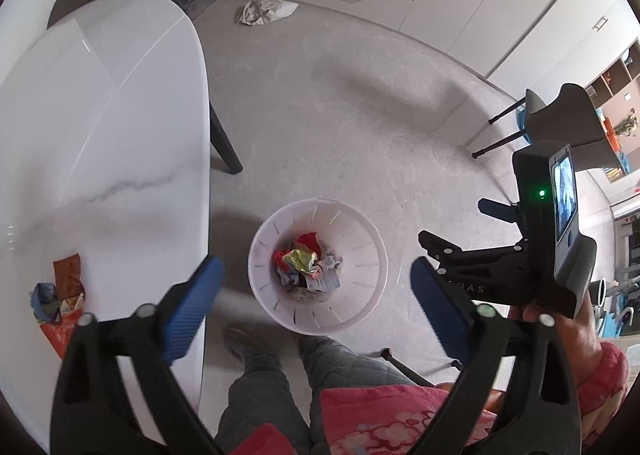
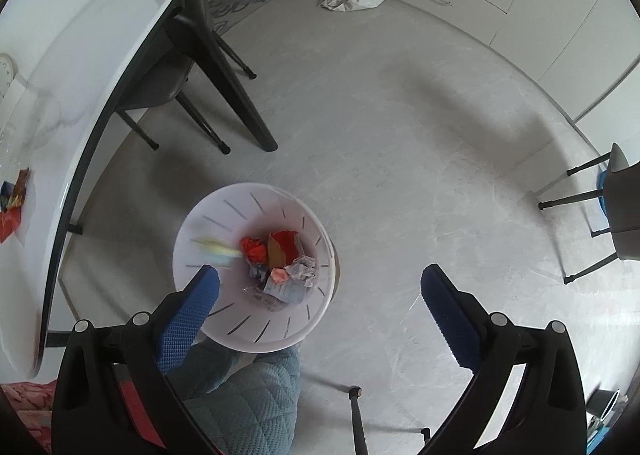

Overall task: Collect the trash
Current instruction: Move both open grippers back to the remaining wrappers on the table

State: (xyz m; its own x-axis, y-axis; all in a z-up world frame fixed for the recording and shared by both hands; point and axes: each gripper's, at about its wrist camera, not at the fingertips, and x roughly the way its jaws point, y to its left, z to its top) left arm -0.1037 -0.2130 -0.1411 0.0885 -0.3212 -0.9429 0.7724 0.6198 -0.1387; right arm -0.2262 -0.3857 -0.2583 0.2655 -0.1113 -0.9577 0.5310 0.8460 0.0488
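A white slotted waste bin [image 1: 360,239] stands on the floor beside the table, and it also shows in the right wrist view [image 2: 224,207]. Crumpled wrappers [image 1: 306,267] lie inside it [image 2: 280,255]. A blurred yellow piece [image 2: 218,249] is in the air inside the bin's rim. My left gripper [image 1: 318,295] is open and empty above the bin. My right gripper [image 2: 320,299] is open and empty above the bin's right side; it shows in the left wrist view [image 1: 448,251]. More wrappers [image 1: 60,295] lie on the white table [image 1: 100,135], also seen in the right wrist view [image 2: 12,203].
Black table legs [image 2: 240,107] and a chair [image 2: 160,83] stand left of the bin. Another chair [image 2: 616,207] stands at the right. A crumpled bag [image 1: 266,11] lies on the floor by the cabinets. My legs [image 1: 272,387] are below the bin.
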